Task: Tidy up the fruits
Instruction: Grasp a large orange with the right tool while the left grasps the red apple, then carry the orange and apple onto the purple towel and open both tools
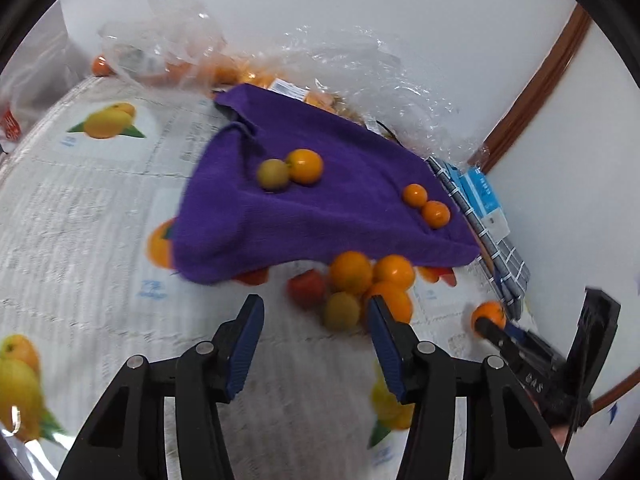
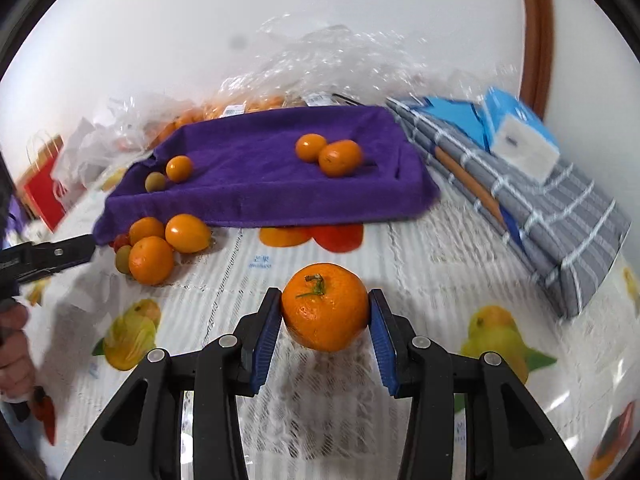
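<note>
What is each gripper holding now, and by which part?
The right gripper holds a tangerine by its two sides, stem up. The left gripper is open and holds nothing.

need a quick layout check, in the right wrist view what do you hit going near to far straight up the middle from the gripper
right gripper → mandarin held between its fingers → bare stretch of the fruit-print mat → front edge of the purple towel → pair of small oranges on the towel → clear plastic bags → white wall

Left claw (image 1: 316, 344) gapes wide; right claw (image 2: 325, 320) is clamped, loaded.
</note>
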Action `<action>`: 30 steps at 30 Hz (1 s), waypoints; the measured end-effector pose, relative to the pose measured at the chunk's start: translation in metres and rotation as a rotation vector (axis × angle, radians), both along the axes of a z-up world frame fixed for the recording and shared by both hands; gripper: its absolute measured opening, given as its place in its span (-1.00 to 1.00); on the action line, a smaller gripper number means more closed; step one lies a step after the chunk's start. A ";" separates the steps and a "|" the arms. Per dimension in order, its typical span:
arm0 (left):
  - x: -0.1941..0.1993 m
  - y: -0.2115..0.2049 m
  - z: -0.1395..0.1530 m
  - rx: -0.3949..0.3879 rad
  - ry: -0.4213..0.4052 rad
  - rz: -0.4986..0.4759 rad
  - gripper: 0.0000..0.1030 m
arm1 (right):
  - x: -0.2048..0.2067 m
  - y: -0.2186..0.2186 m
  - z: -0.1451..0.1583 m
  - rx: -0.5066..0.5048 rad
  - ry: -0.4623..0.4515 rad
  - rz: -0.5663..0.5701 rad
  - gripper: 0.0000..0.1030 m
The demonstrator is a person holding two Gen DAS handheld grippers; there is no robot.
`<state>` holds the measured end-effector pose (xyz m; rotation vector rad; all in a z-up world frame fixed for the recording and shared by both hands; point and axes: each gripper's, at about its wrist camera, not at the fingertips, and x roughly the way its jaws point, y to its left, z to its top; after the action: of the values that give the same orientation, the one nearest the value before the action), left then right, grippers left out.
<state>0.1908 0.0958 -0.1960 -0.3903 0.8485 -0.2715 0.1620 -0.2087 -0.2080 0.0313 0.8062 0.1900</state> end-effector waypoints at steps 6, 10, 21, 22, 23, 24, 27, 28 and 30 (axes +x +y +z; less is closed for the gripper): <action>0.017 -0.011 -0.009 0.051 0.043 0.050 -0.26 | 0.003 0.002 -0.002 0.039 0.011 0.033 -0.16; 0.022 -0.010 -0.010 0.045 0.044 0.058 -0.33 | 0.001 0.003 -0.001 0.045 0.002 0.035 -0.16; 0.009 -0.003 -0.002 0.141 0.010 0.062 -0.54 | 0.004 -0.006 -0.002 0.101 0.013 0.016 -0.16; 0.007 0.000 -0.002 0.151 0.007 0.066 -0.54 | 0.004 -0.005 -0.002 0.100 0.014 0.020 -0.16; 0.006 0.003 -0.003 0.156 0.006 0.065 -0.54 | 0.004 -0.005 -0.002 0.099 0.014 0.022 -0.16; 0.006 0.005 -0.004 0.153 0.010 0.061 -0.54 | 0.004 -0.005 -0.002 0.097 0.012 0.021 -0.16; 0.006 0.009 -0.009 0.125 0.020 0.058 -0.54 | 0.004 -0.006 -0.002 0.093 0.013 0.008 -0.16; 0.006 0.010 -0.010 0.116 0.016 0.061 -0.54 | 0.004 -0.007 -0.002 0.094 0.014 0.003 -0.16; 0.006 0.012 -0.010 0.103 0.016 0.061 -0.54 | 0.005 -0.008 -0.003 0.094 0.014 -0.004 -0.16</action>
<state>0.1966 0.1080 -0.2065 -0.3219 0.8615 -0.1670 0.1666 -0.2165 -0.2107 0.1228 0.8112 0.2238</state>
